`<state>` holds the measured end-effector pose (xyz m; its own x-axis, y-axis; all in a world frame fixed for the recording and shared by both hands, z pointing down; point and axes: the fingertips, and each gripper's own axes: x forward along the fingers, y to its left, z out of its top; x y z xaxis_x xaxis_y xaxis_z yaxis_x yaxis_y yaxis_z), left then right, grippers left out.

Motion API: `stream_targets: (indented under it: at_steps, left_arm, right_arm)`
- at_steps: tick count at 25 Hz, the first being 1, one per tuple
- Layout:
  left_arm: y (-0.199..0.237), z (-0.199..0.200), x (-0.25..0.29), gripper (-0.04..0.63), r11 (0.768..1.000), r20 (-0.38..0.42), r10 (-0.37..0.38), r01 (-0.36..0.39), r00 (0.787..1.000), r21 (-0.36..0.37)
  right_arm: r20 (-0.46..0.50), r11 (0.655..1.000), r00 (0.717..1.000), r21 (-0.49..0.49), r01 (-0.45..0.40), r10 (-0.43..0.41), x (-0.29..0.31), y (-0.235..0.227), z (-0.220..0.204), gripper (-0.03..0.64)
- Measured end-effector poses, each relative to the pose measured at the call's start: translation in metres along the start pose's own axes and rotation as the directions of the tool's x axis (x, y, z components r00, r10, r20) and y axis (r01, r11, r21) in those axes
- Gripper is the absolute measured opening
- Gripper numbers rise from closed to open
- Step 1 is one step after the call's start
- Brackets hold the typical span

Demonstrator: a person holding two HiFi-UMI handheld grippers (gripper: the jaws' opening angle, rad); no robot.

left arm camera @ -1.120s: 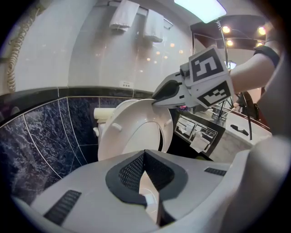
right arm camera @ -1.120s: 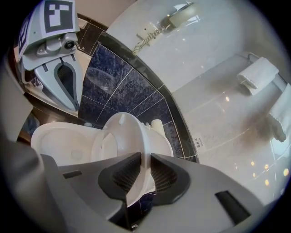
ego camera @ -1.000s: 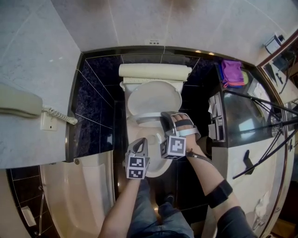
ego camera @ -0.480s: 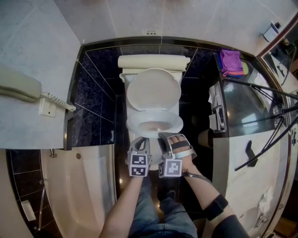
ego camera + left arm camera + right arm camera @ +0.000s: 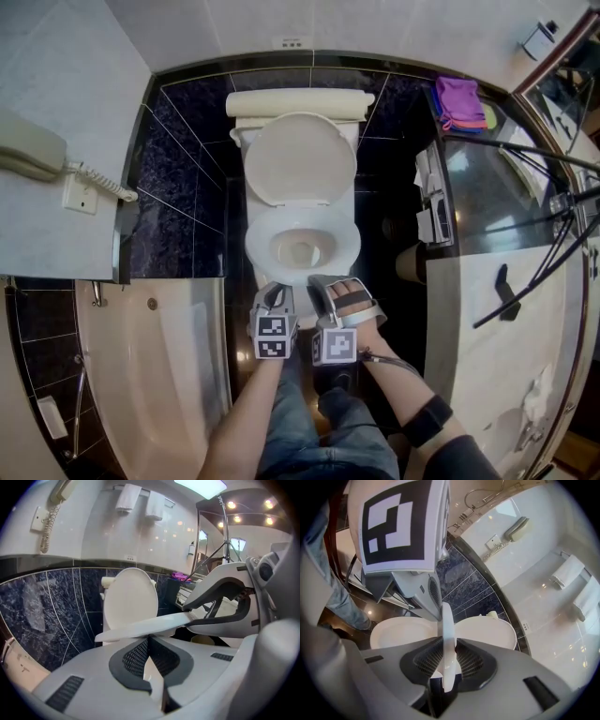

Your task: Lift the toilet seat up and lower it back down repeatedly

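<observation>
The white toilet (image 5: 302, 246) stands against the dark tiled wall with its lid (image 5: 300, 159) upright. The seat (image 5: 347, 246) lies about flat over the bowl. My right gripper (image 5: 323, 286) is at the seat's front rim, rolled on its side. In the right gripper view the rim (image 5: 446, 634) runs edge-on between the jaws (image 5: 444, 641), which have just been opening and no longer pinch it. My left gripper (image 5: 274, 292) is beside it at the bowl's front. In the left gripper view its tips (image 5: 148, 641) meet just under the seat slab (image 5: 140, 626), holding nothing.
A bathtub (image 5: 159, 375) fills the lower left, with a wall phone (image 5: 33, 150) above it. At the right are a glass partition, tripod legs (image 5: 525, 281), a paper roll (image 5: 410, 264) and a purple cloth (image 5: 457, 98). The person's legs stand in front of the bowl.
The seat has come down from half raised to about flat over the bowl. Both grippers have drawn back toward the person and lower, the right one following the seat's rim.
</observation>
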<state>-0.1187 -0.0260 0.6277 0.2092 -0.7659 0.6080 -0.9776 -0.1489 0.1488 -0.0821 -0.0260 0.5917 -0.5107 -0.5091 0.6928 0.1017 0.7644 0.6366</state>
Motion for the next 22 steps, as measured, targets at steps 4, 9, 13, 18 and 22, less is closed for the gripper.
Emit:
stream_targets:
  at_steps: [4, 9, 13, 18, 22]
  left_arm:
    - [-0.006, -0.022, -0.005, -0.008, 1.000, -0.027, 0.001, -0.001, 1.000, -0.011]
    - [-0.007, -0.062, -0.008, -0.008, 1.000, -0.058, 0.018, -0.019, 0.998, -0.008]
    - [-0.009, -0.109, -0.002, -0.008, 1.000, -0.076, 0.029, -0.028, 0.997, 0.009]
    - [-0.026, -0.162, 0.005, -0.009, 1.000, -0.142, -0.018, 0.020, 0.990, 0.008]
    - [-0.028, -0.218, 0.016, -0.009, 0.999, -0.200, -0.026, 0.034, 0.979, 0.036]
  right_arm:
    - [0.021, 0.999, 0.999, 0.026, -0.029, 0.029, -0.016, 0.023, -0.003, 0.107]
    - [0.035, 0.979, 0.999, 0.205, -0.015, 0.008, -0.036, 0.034, -0.022, 0.018]
    - [-0.021, 0.889, 1.000, 0.457, 0.011, -0.002, -0.030, 0.051, -0.066, 0.018]
    - [-0.080, 0.696, 0.997, 0.717, 0.044, 0.020, -0.007, 0.097, -0.122, 0.018]
    - [-0.115, 0.571, 0.993, 0.818, 0.073, 0.039, 0.010, 0.134, -0.157, 0.018]
